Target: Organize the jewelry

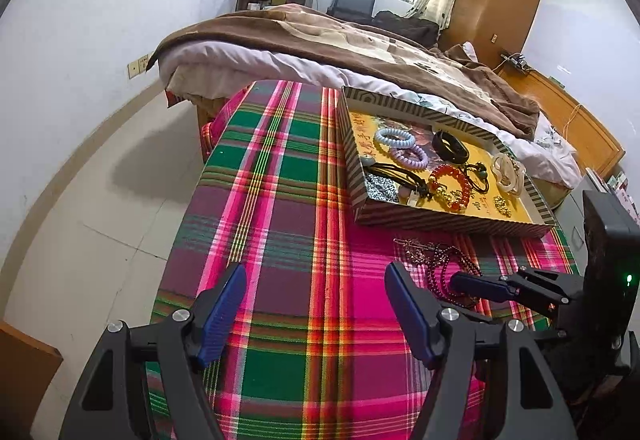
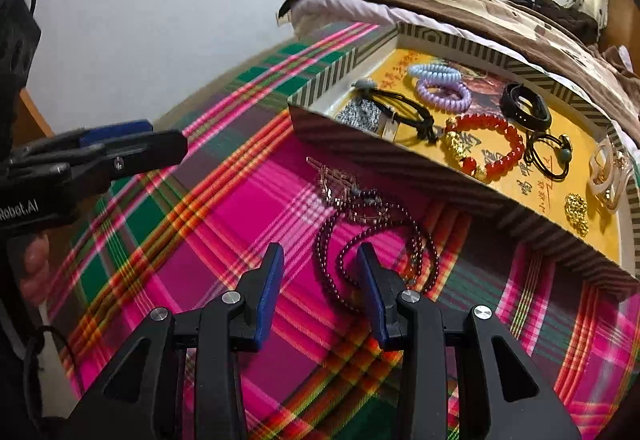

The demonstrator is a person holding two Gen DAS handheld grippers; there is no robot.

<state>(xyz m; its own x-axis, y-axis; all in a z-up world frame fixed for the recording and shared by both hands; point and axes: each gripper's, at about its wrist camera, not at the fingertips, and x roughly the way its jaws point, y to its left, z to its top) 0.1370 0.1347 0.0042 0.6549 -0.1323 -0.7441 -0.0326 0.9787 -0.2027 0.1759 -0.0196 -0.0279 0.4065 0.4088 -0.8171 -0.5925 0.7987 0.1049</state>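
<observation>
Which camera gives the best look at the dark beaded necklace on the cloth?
The right wrist view: the dark beaded necklace lies spread out just ahead of its fingers. The left wrist view shows it smaller, partly hidden by gripper fingers.

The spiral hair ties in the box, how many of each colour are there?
Pale blue spiral hair tie: 1
Lilac spiral hair tie: 1
Total: 2, both lying in the striped box.

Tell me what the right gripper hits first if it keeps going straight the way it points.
Most likely the dark purple bead necklace lying on the plaid cloth: its loops sit just past the open right gripper, between the fingertips. Depth is hard to judge, so the cloth may come first.
</observation>
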